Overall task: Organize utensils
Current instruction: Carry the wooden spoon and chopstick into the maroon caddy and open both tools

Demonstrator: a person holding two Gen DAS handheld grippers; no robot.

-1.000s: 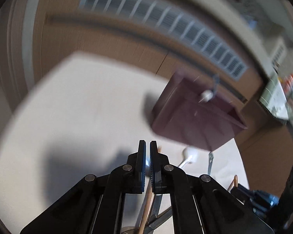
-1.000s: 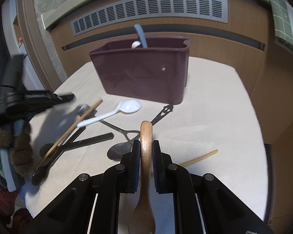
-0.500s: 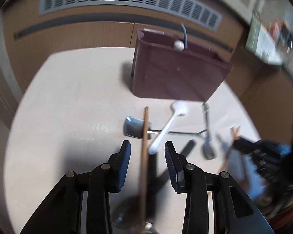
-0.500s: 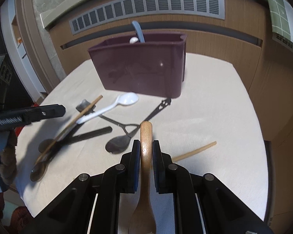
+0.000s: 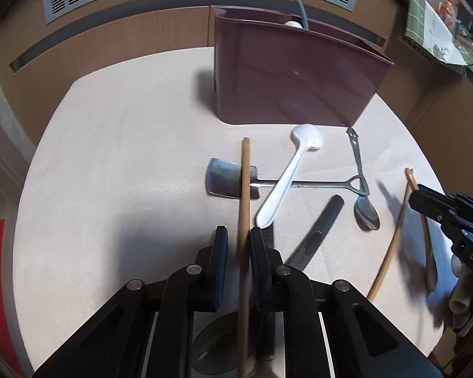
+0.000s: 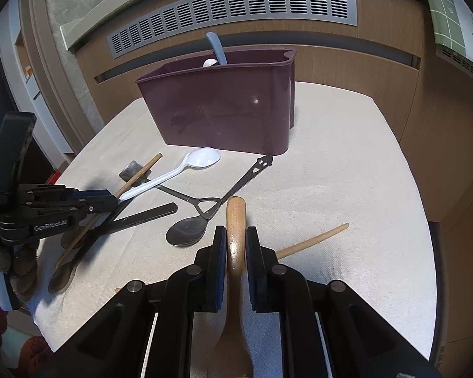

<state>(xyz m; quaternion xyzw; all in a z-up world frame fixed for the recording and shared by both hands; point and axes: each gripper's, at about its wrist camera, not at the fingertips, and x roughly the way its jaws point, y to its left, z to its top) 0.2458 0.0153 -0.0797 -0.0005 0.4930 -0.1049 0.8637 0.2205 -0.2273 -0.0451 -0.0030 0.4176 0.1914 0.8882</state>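
Observation:
A dark purple bin [image 5: 293, 75] [image 6: 224, 110] stands at the back of the cloth-covered table, with a grey-blue handle [image 6: 216, 47] sticking out. My left gripper [image 5: 239, 239] points down over a long wooden stick [image 5: 245, 189], and its jaws are closing with the stick between them; a small gap shows at the left pad. In the right wrist view the left gripper [image 6: 110, 200] sits low at the left. My right gripper [image 6: 236, 239] is shut on a wooden spoon [image 6: 236, 220], its bowl toward the camera.
Loose on the cloth lie a white plastic spoon [image 5: 287, 179], a metal spatula [image 5: 227, 179], a metal spoon [image 6: 186, 233] with a smiley handle, a black handle [image 6: 148, 215] and a chopstick [image 6: 315, 239]. A wooden cabinet with a vent grille [image 6: 230, 6] stands behind.
My left gripper swung toward the utensil pile and dropped lower, opened, then narrowed around the wooden stick. The right gripper kept still with its spoon.

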